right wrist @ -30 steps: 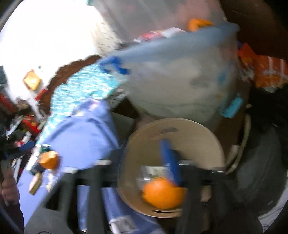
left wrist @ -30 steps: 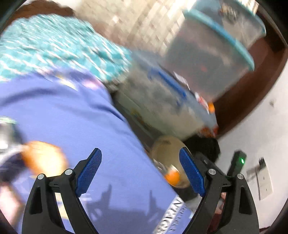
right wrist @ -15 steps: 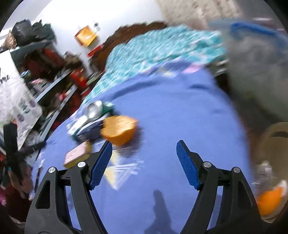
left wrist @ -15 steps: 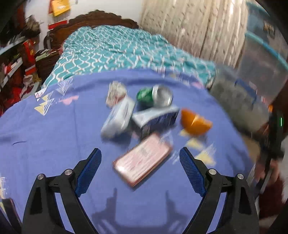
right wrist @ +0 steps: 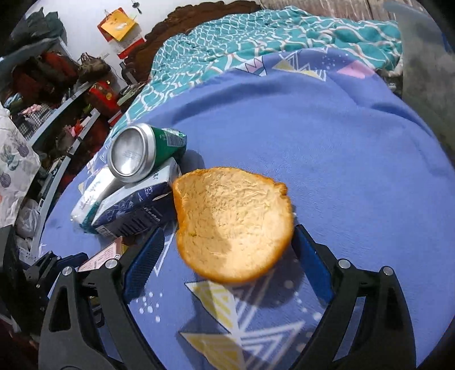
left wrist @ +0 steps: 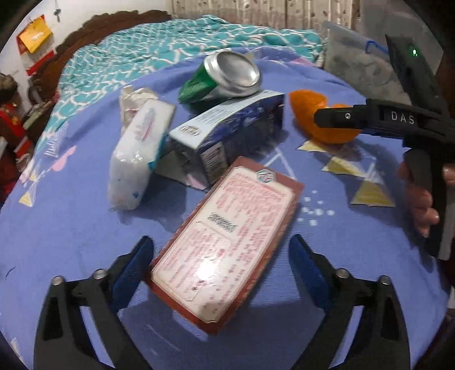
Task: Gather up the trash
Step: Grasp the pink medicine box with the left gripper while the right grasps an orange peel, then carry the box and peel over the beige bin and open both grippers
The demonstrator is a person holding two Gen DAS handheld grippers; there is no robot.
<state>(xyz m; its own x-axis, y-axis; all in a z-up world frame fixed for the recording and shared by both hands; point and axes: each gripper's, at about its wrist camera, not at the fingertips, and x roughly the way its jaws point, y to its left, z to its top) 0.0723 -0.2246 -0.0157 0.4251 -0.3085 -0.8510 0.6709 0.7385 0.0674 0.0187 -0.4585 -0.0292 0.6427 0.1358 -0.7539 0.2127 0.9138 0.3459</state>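
Right gripper [right wrist: 227,253] spread, orange peel [right wrist: 231,223] between (untouched)

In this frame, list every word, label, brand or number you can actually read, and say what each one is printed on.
"DAS": on the black body of the right gripper, seen from the left wrist camera; the lettering runs on out of view.
Flat red-bordered box: pink print, too blurred to read.
Blue carton: print and logo too small to read.
White soft pack: print unreadable.
Green can: label and embossing on its base unreadable.
Yellow wall card: unreadable.
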